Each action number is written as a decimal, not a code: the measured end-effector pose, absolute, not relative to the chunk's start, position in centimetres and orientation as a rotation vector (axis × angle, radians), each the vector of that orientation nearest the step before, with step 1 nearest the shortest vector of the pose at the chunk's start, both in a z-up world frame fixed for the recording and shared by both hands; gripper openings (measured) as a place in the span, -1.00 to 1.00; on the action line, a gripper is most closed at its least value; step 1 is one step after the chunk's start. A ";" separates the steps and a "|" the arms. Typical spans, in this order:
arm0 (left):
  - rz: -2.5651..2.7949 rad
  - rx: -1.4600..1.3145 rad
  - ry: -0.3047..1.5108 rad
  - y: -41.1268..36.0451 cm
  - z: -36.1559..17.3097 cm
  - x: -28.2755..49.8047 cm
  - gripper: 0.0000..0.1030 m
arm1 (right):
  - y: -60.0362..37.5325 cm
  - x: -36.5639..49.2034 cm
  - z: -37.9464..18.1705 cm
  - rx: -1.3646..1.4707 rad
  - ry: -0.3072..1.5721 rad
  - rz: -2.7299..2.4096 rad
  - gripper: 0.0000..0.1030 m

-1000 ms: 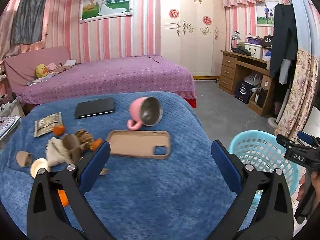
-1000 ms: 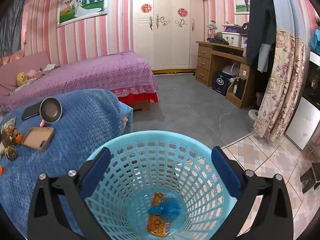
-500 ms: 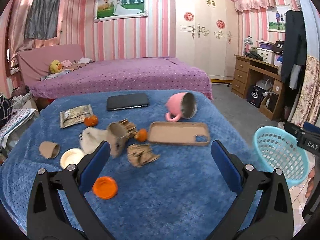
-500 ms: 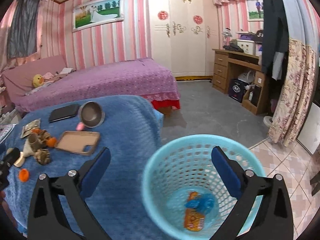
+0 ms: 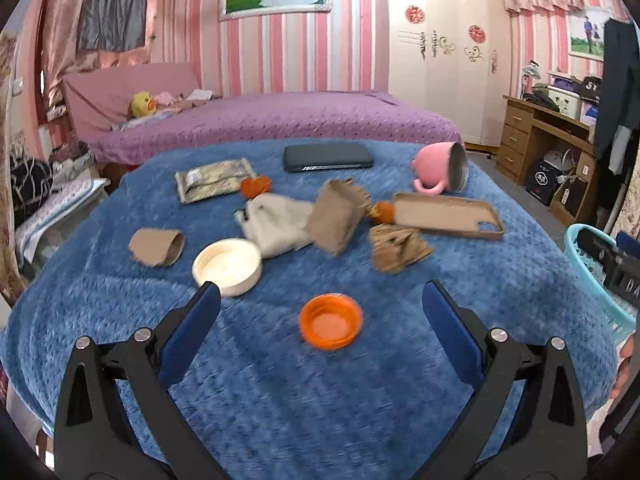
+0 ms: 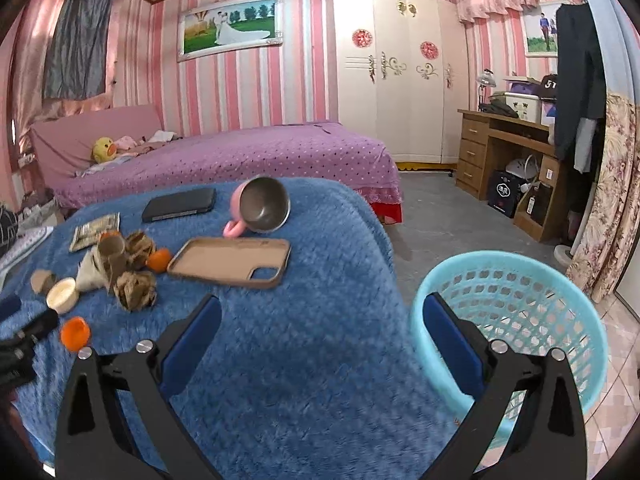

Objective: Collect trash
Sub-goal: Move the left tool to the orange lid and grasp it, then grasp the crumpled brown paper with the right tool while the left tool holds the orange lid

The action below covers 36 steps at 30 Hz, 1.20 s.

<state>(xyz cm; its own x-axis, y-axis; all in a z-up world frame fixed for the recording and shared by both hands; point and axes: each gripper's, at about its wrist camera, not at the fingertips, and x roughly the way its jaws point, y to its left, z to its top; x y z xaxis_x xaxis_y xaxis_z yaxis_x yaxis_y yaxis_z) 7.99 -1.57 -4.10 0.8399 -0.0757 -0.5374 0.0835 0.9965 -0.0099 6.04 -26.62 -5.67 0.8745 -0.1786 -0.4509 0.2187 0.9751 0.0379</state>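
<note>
Trash lies on the blue blanket: an orange lid (image 5: 331,321) (image 6: 75,333), a cream lid (image 5: 227,266), a cardboard tube (image 5: 157,246), crumpled brown paper (image 5: 396,249) (image 6: 135,290), a white wad (image 5: 276,225), a torn paper cup (image 5: 337,216) and a foil wrapper (image 5: 214,179). My left gripper (image 5: 321,320) is open just above the blanket, with the orange lid between its fingers' line. My right gripper (image 6: 321,332) is open and empty over the blanket's right edge, beside the light blue basket (image 6: 516,312) (image 5: 596,276) on the floor.
A tan phone case (image 5: 448,214) (image 6: 232,261), a tipped pink mug (image 5: 440,168) (image 6: 260,205) and a black phone (image 5: 328,157) also lie on the blanket. Behind stand a purple bed (image 6: 240,156), a wardrobe (image 6: 400,80) and a wooden desk (image 6: 508,160).
Both grippers have swung left. The left one now faces the trash pile with the orange lid in front of it. The right one has left the basket's mouth and come over the blanket.
</note>
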 end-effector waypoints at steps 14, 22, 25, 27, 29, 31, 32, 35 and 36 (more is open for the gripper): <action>-0.089 -0.032 0.687 1.9 -6.9 10.2 0.89 | -28.0 6.3 -7.8 0.126 0.513 -0.247 0.91; -0.155 0.016 0.728 -0.8 -7.8 11.6 0.69 | -27.3 7.1 -8.3 0.105 0.534 -0.253 0.91; -0.177 0.045 0.761 -1.7 -8.4 12.0 0.32 | -27.0 7.3 -8.5 0.097 0.545 -0.245 0.91; -0.183 0.071 0.760 -2.0 -8.4 12.0 0.06 | -26.6 7.4 -8.4 0.087 0.545 -0.239 0.91; -0.210 0.067 0.747 -1.8 -8.1 11.8 -0.23 | -26.2 7.5 -8.4 0.072 0.546 -0.235 0.91; -0.214 0.059 0.738 -1.4 -7.7 11.7 -0.24 | -25.6 7.8 -8.3 0.064 0.551 -0.222 0.91; -0.202 0.071 0.727 -1.2 -7.5 11.8 -0.24 | -25.3 7.9 -8.3 0.059 0.554 -0.216 0.91; -0.137 0.107 0.656 -0.1 -6.1 12.3 -0.24 | -23.6 8.8 -8.1 0.026 0.567 -0.182 0.91; -0.125 0.096 0.642 0.5 -5.8 12.5 -0.24 | -22.8 9.1 -8.0 0.010 0.568 -0.169 0.91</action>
<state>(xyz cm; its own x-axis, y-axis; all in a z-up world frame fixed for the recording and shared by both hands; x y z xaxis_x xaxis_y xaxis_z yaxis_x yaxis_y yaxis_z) 12.48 0.53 -5.77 0.7941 -0.0860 -0.6017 0.1454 0.9881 0.0506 9.11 -22.83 -7.99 0.8292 -0.1569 -0.5364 0.1625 0.9860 -0.0372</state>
